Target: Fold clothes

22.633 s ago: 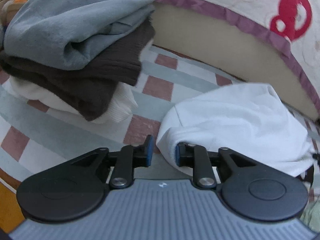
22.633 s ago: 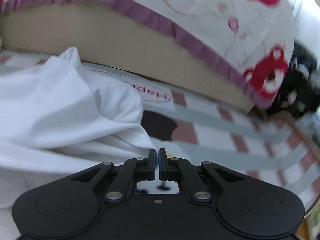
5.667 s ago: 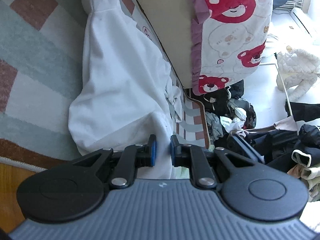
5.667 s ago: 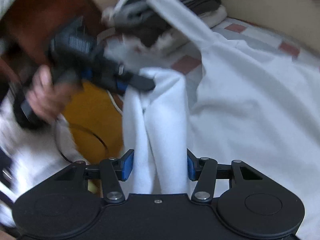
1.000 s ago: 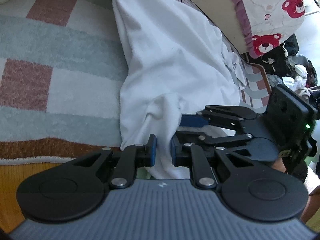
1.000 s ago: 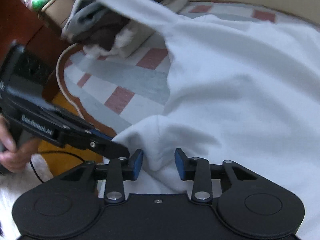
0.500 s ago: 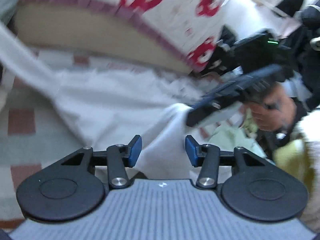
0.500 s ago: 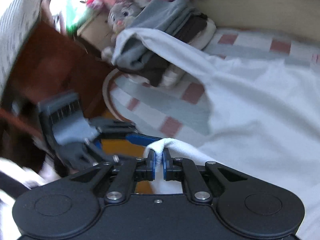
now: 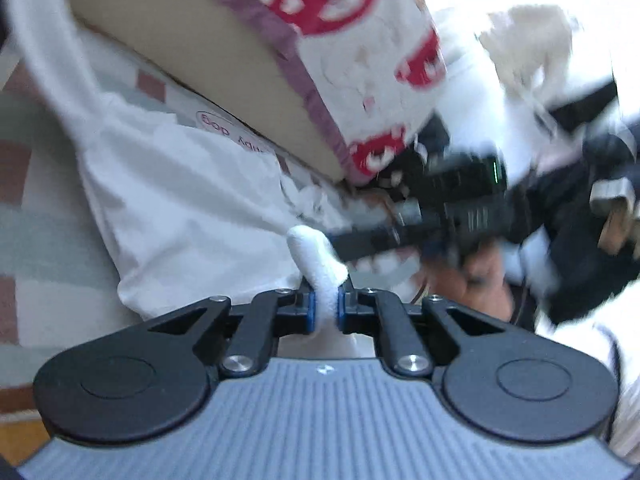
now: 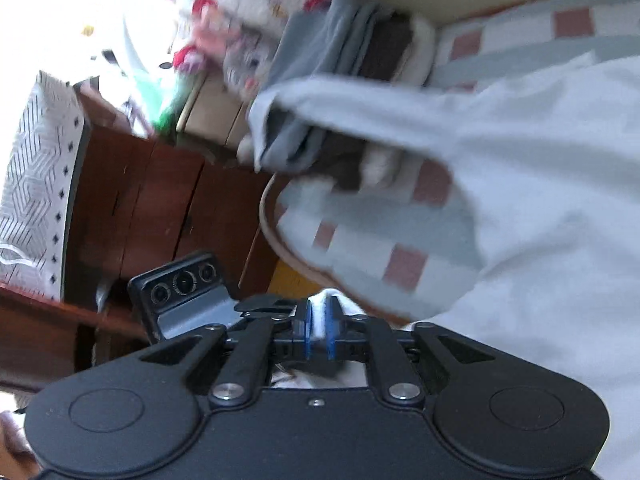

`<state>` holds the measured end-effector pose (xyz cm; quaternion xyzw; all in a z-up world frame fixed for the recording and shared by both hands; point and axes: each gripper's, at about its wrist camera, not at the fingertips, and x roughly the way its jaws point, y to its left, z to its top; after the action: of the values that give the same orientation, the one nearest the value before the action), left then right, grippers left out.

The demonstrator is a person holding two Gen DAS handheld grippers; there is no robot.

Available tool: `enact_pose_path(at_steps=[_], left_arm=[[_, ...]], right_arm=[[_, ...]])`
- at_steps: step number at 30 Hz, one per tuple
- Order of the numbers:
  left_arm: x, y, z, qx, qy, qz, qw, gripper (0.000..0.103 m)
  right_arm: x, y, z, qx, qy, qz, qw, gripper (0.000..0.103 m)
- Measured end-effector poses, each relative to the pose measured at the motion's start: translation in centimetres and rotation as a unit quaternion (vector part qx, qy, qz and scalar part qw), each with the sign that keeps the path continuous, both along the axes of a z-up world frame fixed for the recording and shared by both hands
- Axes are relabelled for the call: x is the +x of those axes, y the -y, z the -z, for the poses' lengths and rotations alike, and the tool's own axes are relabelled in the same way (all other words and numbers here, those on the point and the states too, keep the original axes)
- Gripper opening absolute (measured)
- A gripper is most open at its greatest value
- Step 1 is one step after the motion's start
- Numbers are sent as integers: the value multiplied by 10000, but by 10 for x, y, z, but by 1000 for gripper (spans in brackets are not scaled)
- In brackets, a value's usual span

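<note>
The white garment (image 9: 192,200) lies spread on the checked rug (image 9: 36,232) on the floor, just beside the bed (image 9: 192,52) with the red bear sheet (image 9: 360,28). One long part of it reaches up toward the pile of folded clothes (image 10: 352,40) at the rug's far end.

The cloth looks soft, thick and floppy, like a sweatshirt. It is probably light, and it sags and bunches wherever nothing holds it. It will not break or slip much, but it will droop in the middle if it is lifted by one spot only. So the best places to hold it are two corners of the same edge, one in each gripper, pulled a little apart to keep that edge straight.

The left gripper (image 9: 325,314) has just been closing, and it pinches a rolled bump of white cloth between its blue pads (image 9: 310,312). The right gripper (image 10: 318,334) has just eased a little wider, but it has a fold of the same cloth squeezed between its pads too. The two grippers sit near each other on the near edge.
</note>
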<state>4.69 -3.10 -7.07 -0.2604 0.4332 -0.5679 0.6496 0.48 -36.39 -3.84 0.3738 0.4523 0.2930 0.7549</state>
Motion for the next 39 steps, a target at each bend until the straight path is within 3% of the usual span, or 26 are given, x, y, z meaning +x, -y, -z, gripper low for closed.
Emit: enact_pose_path(at_steps=[2, 5, 9, 12, 15, 17, 19, 22, 24, 27, 30, 33, 34, 35, 37, 39], left_arm=[[5, -3, 2, 37, 22, -187, 9998, 9], [3, -5, 5, 127, -44, -324, 9994, 9], [-13, -9, 5, 408, -15, -486, 9980, 9], [-30, -15, 7, 813, -14, -728, 9940, 9], [-50, -13, 3, 1635, 307, -1003, 9810, 9], [-60, -7, -1, 2138, 547, -1098, 9691, 10], [-68, -2, -4, 2496, 716, -1173, 9585, 11], [-75, 2, -6, 2737, 724, -1185, 9517, 11], [-80, 0, -8, 2799, 755, -1293, 9483, 11], [-88, -4, -14, 2566, 809, -1541, 9507, 11], [-91, -2, -21, 2506, 902, -1622, 9501, 11], [-97, 6, -27, 2776, 1208, -1624, 9391, 12], [-99, 8, -28, 2866, 1285, -1621, 9355, 12], [-102, 9, -28, 2987, 1346, -1573, 9316, 12], [-110, 12, -27, 3285, 1438, -1391, 9231, 9], [-123, 12, -23, 3482, 1547, -1111, 9179, 9]], right_arm=[[-18, 8, -3, -754, 89, 92, 9971, 25], [-60, 19, 1, -1993, -23, 360, 9793, 27], [-129, 49, 17, -2540, -552, 1085, 9595, 27], [-176, 61, 16, -3136, -755, 1279, 9379, 29], [-218, 68, 11, -3836, -791, 1300, 9109, 36], [-240, 71, 9, -4085, -752, 1378, 8992, 43], [-260, 74, 10, -4303, -680, 1488, 8878, 44], [-289, 78, 19, -4588, -499, 1699, 8707, 44], [-300, 84, 28, -4585, -495, 1889, 8670, 44], [-313, 95, 41, -4541, -510, 2182, 8623, 45], [-313, 105, 50, -4258, -377, 2406, 8714, 45], [-310, 112, 59, -4064, -122, 2701, 8728, 40], [-308, 112, 58, -4234, -10, 2790, 8619, 2], [-306, 112, 56, -4459, 110, 2892, 8470, 2], [-324, 108, 29, -4374, 1034, 3481, 8227, 2], [-335, 114, -7, -3928, 1558, 3887, 8187, 1]])
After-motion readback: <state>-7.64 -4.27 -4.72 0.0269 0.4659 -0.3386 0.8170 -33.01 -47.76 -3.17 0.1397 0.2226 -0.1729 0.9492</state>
